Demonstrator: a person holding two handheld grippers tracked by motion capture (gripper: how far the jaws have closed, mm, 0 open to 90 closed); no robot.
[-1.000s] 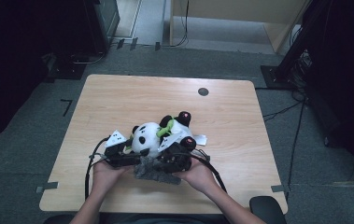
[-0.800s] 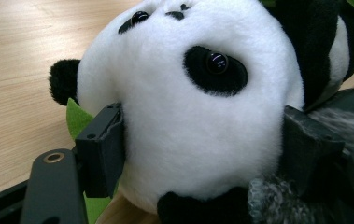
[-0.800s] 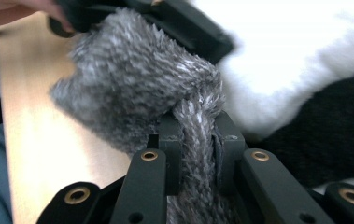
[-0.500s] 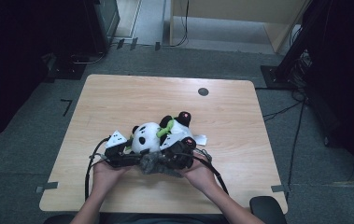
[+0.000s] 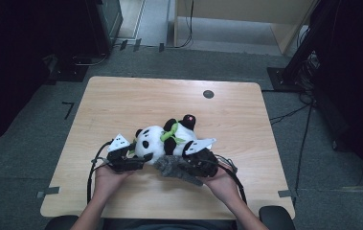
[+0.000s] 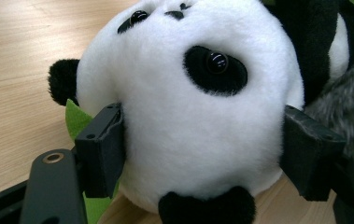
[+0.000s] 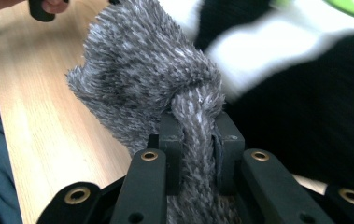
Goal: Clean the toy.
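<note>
Jaws of the left gripper [image 5: 138, 162] stayed clamped on the panda's head [image 6: 188, 107]; the right gripper [image 5: 181, 166] kept pinching the grey fuzzy cloth [image 7: 151, 79], dragged slightly right across the desk [image 5: 121, 103].

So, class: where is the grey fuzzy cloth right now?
In the high view, the grey fuzzy cloth lies at the table's near edge, pinched in the right gripper, beside the panda.
</note>
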